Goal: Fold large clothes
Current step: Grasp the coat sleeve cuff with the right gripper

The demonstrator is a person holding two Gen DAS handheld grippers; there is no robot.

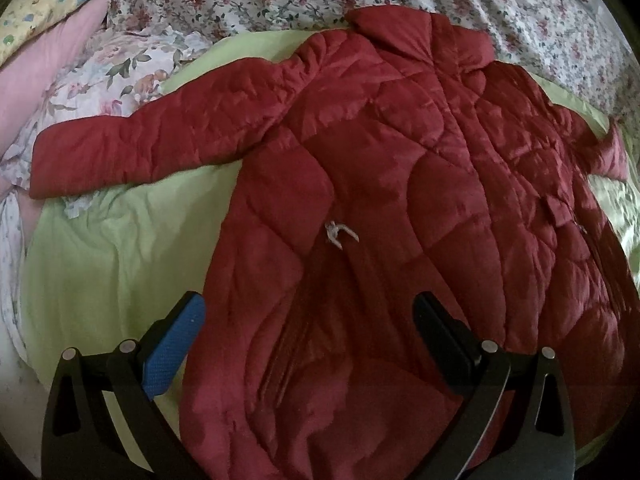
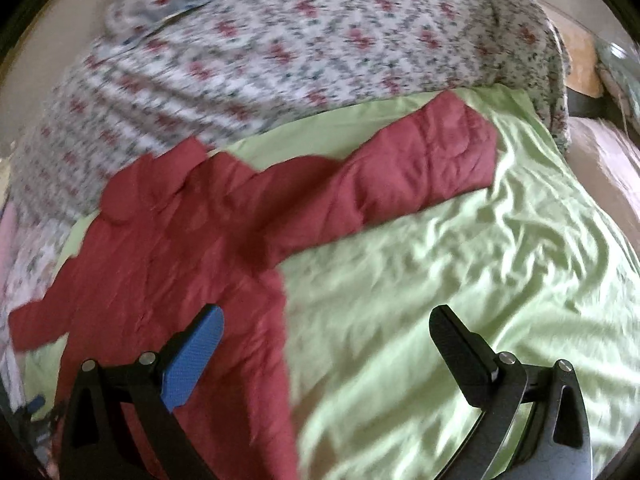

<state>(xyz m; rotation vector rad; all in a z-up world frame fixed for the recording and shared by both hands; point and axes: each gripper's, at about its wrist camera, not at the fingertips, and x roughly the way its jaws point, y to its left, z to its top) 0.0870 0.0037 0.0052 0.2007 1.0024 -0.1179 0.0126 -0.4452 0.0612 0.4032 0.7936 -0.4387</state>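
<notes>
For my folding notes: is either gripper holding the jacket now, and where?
Nothing is held. Left gripper and right gripper hover open over the red jacket.

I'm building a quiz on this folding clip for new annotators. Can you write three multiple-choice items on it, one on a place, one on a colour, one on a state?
1. What does the red quilted jacket lie on?
A. a bare wooden floor
B. a light green sheet
C. a hanger rail

2. What colour is the pad on one finger of the left gripper?
A. blue
B. yellow
C. white

3. How do the jacket's sleeves lie?
A. both folded over the chest
B. rolled up to the elbows
C. spread out to the sides

Answers:
1 B, the light green sheet shows around the jacket in both wrist views.
2 A, the pad on the finger at left in the left wrist view is blue.
3 C, the left sleeve and the right sleeve each stretch away from the body, unfolded.
</notes>
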